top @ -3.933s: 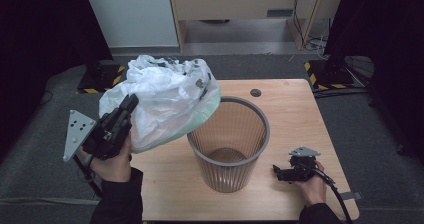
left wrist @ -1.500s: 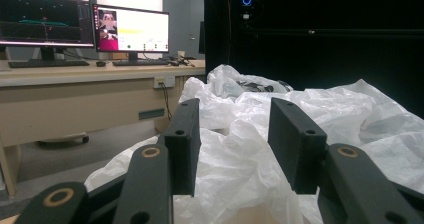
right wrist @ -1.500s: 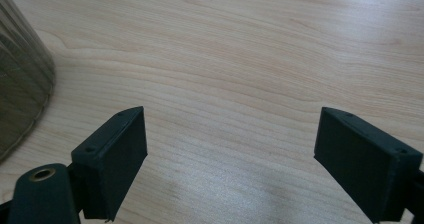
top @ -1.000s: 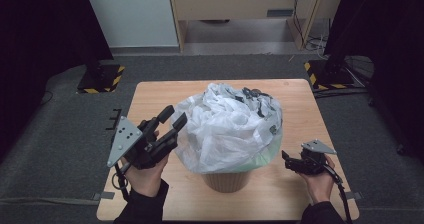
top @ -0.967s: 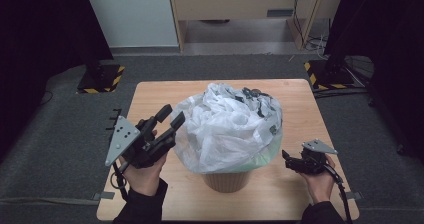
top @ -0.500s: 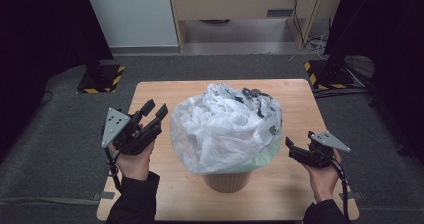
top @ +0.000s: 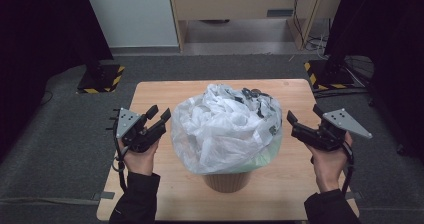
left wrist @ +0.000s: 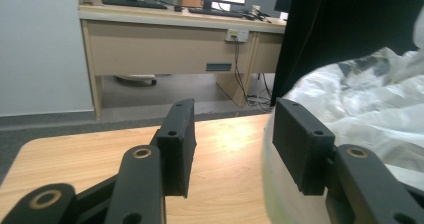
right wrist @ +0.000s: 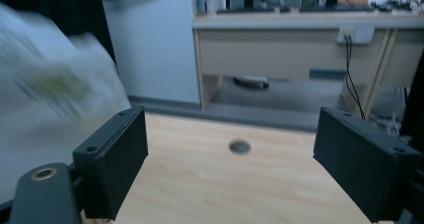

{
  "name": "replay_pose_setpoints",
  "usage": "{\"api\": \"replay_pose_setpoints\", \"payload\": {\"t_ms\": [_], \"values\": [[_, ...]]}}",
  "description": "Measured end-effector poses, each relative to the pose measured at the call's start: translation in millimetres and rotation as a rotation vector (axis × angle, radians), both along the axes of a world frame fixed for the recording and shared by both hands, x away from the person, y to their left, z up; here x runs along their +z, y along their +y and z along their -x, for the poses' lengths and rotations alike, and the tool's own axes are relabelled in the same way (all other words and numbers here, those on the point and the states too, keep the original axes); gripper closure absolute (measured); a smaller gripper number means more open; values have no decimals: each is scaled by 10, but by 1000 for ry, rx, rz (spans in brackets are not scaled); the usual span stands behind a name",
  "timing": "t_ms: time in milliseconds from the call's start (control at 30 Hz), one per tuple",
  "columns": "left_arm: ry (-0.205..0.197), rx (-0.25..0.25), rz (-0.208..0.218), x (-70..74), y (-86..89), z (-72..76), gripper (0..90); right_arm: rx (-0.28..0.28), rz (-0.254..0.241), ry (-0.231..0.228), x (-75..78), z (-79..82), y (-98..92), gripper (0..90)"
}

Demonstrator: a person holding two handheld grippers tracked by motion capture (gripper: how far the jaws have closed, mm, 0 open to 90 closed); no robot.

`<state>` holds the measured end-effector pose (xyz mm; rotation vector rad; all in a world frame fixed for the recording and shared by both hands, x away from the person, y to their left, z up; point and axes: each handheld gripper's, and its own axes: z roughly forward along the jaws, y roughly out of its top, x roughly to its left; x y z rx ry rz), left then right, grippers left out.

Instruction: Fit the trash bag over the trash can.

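Observation:
A white plastic bag (top: pixel 225 129) lies crumpled over the mouth of a brown mesh waste basket (top: pixel 227 181) in the middle of the wooden table (top: pixel 165 91). My left gripper (top: pixel 159 112) is open just left of the bag, apart from it. In the left gripper view the bag (left wrist: pixel 360 99) bulges at the right, beside the open gripper (left wrist: pixel 235 134). My right gripper (top: pixel 304 115) is open to the right of the bag, with nothing between its jaws. In the right gripper view the bag (right wrist: pixel 50 84) is a blur to the left of the gripper (right wrist: pixel 230 149).
A small dark round spot (right wrist: pixel 239 146) marks the table behind the basket. A wooden desk (left wrist: pixel 175 39) with monitors stands beyond the table. Black curtains hang at both sides, and yellow-black striped bases (top: pixel 100 79) sit on the grey floor.
My left gripper has drawn back to the left, away from the bag. The right gripper has risen off the table, moved outward and now points forward. The bag stays draped over the basket.

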<state>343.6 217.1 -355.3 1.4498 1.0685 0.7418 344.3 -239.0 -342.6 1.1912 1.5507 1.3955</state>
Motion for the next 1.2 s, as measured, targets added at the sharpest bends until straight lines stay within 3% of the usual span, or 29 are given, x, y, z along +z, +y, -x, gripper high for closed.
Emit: {"api": "replay_pose_setpoints", "payload": {"t_ms": [167,267,500,733,967,1100,1200], "values": [[6,-26,-13,-22,-93,5,511,45,13,-54,349,64,191,112],[5,-33,-15,-21,-116,15,510,63,69,-62,391,98,340,108],[4,-43,-5,-8,-135,37,510,61,147,-2,98,155,433,111],[-12,-55,-7,20,-196,85,509,32,167,46,-237,210,366,110],[-28,-60,-6,29,-258,145,501,31,179,100,-574,133,338,107],[-36,-63,4,49,-236,174,491,44,156,115,-623,118,310,108],[-48,-53,26,100,-157,190,488,41,122,84,-552,135,242,118]]}}
